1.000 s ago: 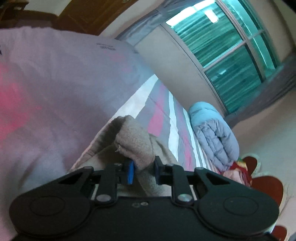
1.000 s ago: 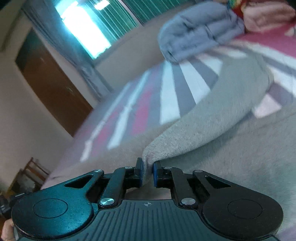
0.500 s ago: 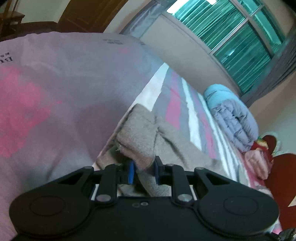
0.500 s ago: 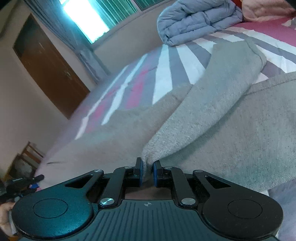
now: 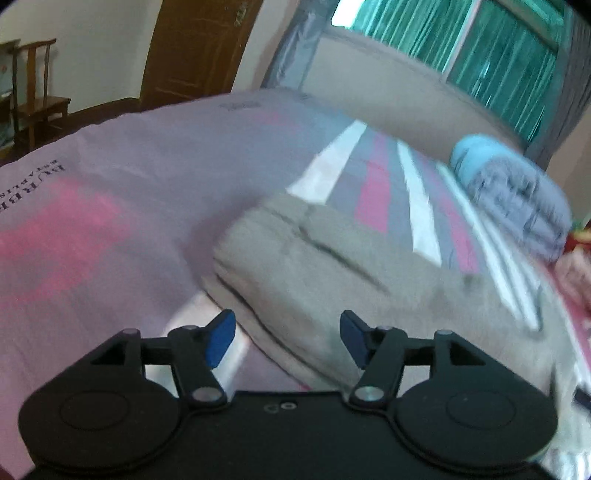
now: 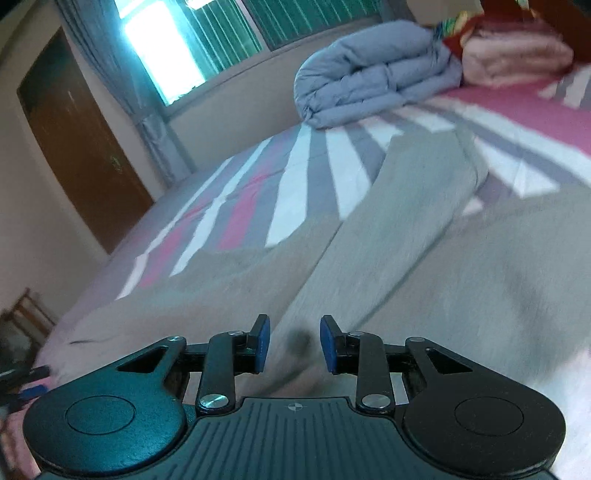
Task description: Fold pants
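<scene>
The grey-beige pants [image 5: 332, 266] lie folded over on the striped bed [image 5: 376, 184]. In the left wrist view their folded end is just ahead of my left gripper [image 5: 288, 334], which is open and empty, blue pads wide apart. In the right wrist view the pants [image 6: 388, 258] spread across the bed, one layer lying over another. My right gripper [image 6: 291, 343] is open and empty, just above the fabric edge.
A rolled blue-grey duvet [image 6: 373, 85] and pink folded bedding [image 6: 513, 59] sit at the far end of the bed. A wooden door [image 5: 192, 51] and a chair [image 5: 37, 92] stand beyond the bed. A window with green blinds [image 6: 229, 33] is behind.
Both grippers opened and let go of the pants. The lifted fabric now lies flat on the lower layer, and both grippers have drawn back slightly.
</scene>
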`<state>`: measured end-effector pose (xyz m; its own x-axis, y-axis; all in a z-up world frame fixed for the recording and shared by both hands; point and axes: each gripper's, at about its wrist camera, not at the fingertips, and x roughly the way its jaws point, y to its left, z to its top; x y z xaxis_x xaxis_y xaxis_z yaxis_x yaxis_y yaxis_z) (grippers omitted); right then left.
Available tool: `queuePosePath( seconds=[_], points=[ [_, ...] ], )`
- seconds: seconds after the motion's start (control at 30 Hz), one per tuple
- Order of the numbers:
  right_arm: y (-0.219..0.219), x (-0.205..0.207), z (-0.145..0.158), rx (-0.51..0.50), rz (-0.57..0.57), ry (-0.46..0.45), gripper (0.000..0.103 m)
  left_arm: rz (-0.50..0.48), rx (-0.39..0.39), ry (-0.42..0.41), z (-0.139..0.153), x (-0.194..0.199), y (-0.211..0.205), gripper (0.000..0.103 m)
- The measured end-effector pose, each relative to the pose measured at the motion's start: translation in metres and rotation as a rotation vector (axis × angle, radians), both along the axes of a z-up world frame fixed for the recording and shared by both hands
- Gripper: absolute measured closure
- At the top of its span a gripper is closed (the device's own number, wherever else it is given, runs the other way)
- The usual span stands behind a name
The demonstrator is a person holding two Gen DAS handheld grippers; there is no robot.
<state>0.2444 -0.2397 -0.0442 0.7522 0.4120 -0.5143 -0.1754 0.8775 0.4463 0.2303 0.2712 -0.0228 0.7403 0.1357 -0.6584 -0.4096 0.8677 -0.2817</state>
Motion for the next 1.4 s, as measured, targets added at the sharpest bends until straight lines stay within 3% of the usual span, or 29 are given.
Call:
queuePosePath(
  seconds=[0.1, 0.13, 0.2, 0.33, 0.4, 0.43, 0.47, 0.63, 0.7, 0.8, 0.9, 0.93, 1.0, 1.03, 1.13, 1.27, 1.3, 1.33, 1.37, 1.4],
  points=[
    [0.018, 0.029, 0.009, -0.07, -0.046, 0.006, 0.068, 0.025, 0.035, 0.105, -0.017, 0.014, -0.015, 0.029],
    [0.023, 0.037, 0.011, -0.076, -0.05, 0.024, 0.058, 0.034, 0.037, 0.144, -0.026, 0.019, -0.017, 0.026],
    [0.039, 0.059, 0.017, -0.125, -0.058, 0.038, 0.045, 0.053, 0.021, 0.143, -0.037, 0.018, -0.018, 0.021],
    [0.059, 0.084, 0.004, -0.308, -0.039, 0.098, 0.044, 0.053, 0.024, 0.13, -0.04, 0.012, -0.018, 0.02],
    [0.056, 0.086, -0.007, -0.362, -0.034, 0.114, 0.051, 0.046, 0.018, 0.131, -0.039, 0.01, -0.017, 0.02],
    [0.047, 0.079, -0.009, -0.337, -0.03, 0.107, 0.085, 0.041, 0.017, 0.131, -0.038, 0.01, -0.016, 0.02],
    [0.035, 0.081, -0.013, -0.297, -0.035, 0.119, 0.099, 0.038, 0.013, 0.13, -0.038, 0.01, -0.016, 0.02],
    [-0.02, 0.028, -0.015, -0.149, -0.069, 0.119, 0.099, 0.049, 0.031, 0.114, -0.04, 0.007, -0.019, 0.019],
    [-0.039, 0.003, -0.026, -0.086, -0.087, 0.167, 0.099, 0.056, 0.043, 0.11, -0.042, 0.008, -0.022, 0.018],
    [-0.054, -0.012, -0.033, -0.067, -0.104, 0.185, 0.099, 0.059, 0.043, 0.109, -0.043, 0.009, -0.023, 0.018],
    [-0.06, -0.007, -0.013, -0.102, -0.138, 0.094, 0.098, 0.058, 0.043, 0.108, -0.044, 0.011, -0.023, 0.018],
    [-0.058, -0.003, -0.007, -0.116, -0.131, 0.071, 0.096, 0.058, 0.044, 0.107, -0.044, 0.01, -0.023, 0.018],
    [-0.048, 0.018, 0.006, -0.182, -0.119, 0.037, 0.065, 0.059, 0.043, 0.107, -0.044, 0.011, -0.023, 0.018],
    [-0.043, 0.031, 0.01, -0.215, -0.11, 0.017, 0.039, 0.058, 0.042, 0.107, -0.044, 0.011, -0.023, 0.018],
    [-0.025, 0.062, 0.011, -0.303, -0.053, -0.018, 0.036, 0.055, 0.037, 0.109, -0.044, 0.012, -0.022, 0.018],
    [0.002, 0.09, -0.003, -0.515, 0.018, -0.019, 0.044, 0.05, 0.03, 0.109, -0.044, 0.012, -0.02, 0.018],
    [0.003, 0.095, -0.01, -0.553, 0.031, -0.015, 0.05, 0.05, 0.028, 0.108, -0.044, 0.011, -0.02, 0.018],
    [-0.002, 0.098, -0.015, -0.568, 0.047, -0.015, 0.088, 0.048, 0.026, 0.106, -0.044, 0.011, -0.02, 0.018],
    [-0.01, 0.1, -0.018, -0.551, 0.043, 0.006, 0.1, 0.048, 0.023, 0.104, -0.044, 0.011, -0.019, 0.018],
    [-0.026, 0.099, -0.017, -0.488, 0.012, 0.018, 0.1, 0.047, 0.022, 0.102, -0.044, 0.01, -0.019, 0.018]
  ],
)
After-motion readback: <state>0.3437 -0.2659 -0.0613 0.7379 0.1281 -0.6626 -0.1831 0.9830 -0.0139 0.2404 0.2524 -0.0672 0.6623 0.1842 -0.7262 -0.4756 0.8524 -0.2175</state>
